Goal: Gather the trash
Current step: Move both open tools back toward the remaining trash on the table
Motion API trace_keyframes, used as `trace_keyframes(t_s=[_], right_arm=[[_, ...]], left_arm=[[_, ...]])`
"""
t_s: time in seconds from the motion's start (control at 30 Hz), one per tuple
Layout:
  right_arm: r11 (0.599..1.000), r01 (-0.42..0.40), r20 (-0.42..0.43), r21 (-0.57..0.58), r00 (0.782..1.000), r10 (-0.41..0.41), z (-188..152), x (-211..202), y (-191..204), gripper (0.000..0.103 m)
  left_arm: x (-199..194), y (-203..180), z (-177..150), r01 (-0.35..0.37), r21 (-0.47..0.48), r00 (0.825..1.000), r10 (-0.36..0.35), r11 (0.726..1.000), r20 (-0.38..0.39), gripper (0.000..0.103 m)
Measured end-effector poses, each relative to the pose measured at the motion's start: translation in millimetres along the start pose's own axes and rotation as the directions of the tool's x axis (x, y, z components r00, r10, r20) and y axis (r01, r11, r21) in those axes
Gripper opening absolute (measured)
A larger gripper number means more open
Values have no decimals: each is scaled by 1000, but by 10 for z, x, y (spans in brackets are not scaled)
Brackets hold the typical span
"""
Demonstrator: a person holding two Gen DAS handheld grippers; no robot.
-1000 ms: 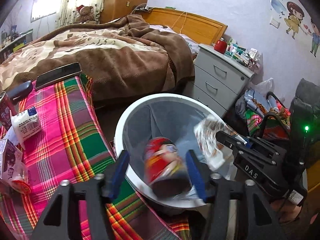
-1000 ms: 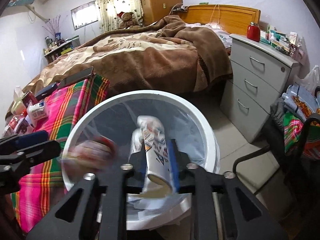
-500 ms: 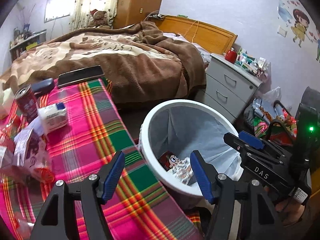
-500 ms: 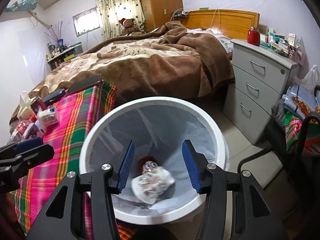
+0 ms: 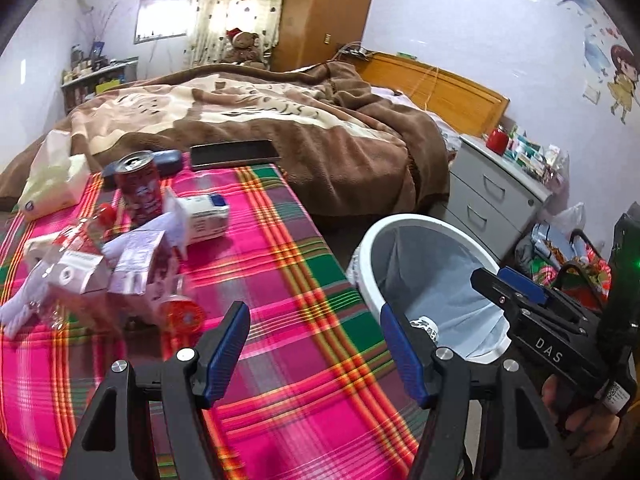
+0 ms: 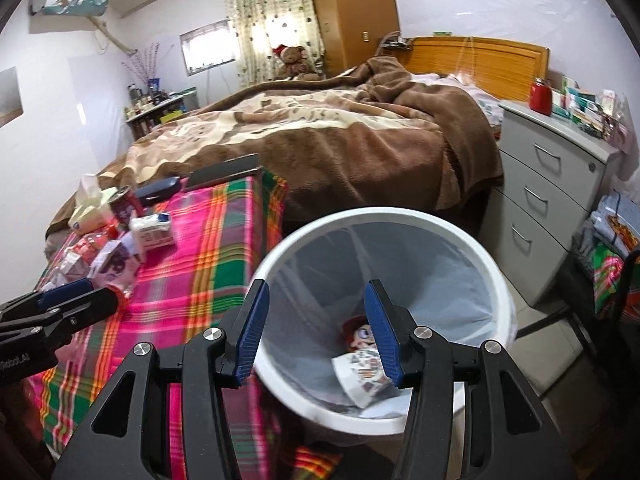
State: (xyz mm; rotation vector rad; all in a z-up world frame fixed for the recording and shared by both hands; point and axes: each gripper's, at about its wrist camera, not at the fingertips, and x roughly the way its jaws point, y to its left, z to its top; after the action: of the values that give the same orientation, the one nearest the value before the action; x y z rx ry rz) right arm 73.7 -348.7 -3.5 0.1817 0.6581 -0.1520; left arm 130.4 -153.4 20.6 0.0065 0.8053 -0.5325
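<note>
Left gripper point(image 5: 316, 346), lower centre of the left wrist view: blue-padded jaws stand wide with nothing between them, over the pink, green and yellow plaid cloth point(image 5: 280, 280) covering a low table. Right gripper point(image 6: 316, 328), lower centre of the right wrist view: its jaws have just been opening and now stand apart, empty, above the white waste bin point(image 6: 472, 248) lined with a pale bag. Trash already inside the bin: a crumpled printed wrapper point(image 6: 362, 376) and, just behind it, a red package bearing a cartoon face point(image 6: 356, 330); print on both is too small to read. Trash on the cloth, left of the left wrist view: a red drink can point(image 5: 140, 188) standing upright, a white carton with a blue corner point(image 5: 206, 216) lying on its side, a purple-and-white carton point(image 5: 138, 268), and a clear bottle with a red cap point(image 5: 76, 240); their labels are blurred. Upper left of the cloth: a tissue pack point(image 5: 52, 176), a dark case point(image 5: 168, 158) and a black phone point(image 5: 234, 154) at the far edge. The right gripper's body, right edge of the left wrist view, carries the letters "DAS" point(image 5: 548, 350). Behind: a bed with a brown blanket point(image 5: 280, 120) and a grey drawer unit point(image 6: 552, 200).
</note>
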Motion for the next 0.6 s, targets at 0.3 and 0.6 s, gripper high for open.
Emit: trace_keyframes(t_s=[0.3, 0.6], right_arm=[[995, -84, 8, -54, 996, 85, -3, 36, 402, 51], [977, -173, -18, -123, 985, 172, -5, 154, 865, 51]], left_arm=[[-232, 437, -75, -76, -54, 997, 78, 996, 25, 68], [-468, 1119, -175, -173, -156, 983, 181, 972, 39, 68]])
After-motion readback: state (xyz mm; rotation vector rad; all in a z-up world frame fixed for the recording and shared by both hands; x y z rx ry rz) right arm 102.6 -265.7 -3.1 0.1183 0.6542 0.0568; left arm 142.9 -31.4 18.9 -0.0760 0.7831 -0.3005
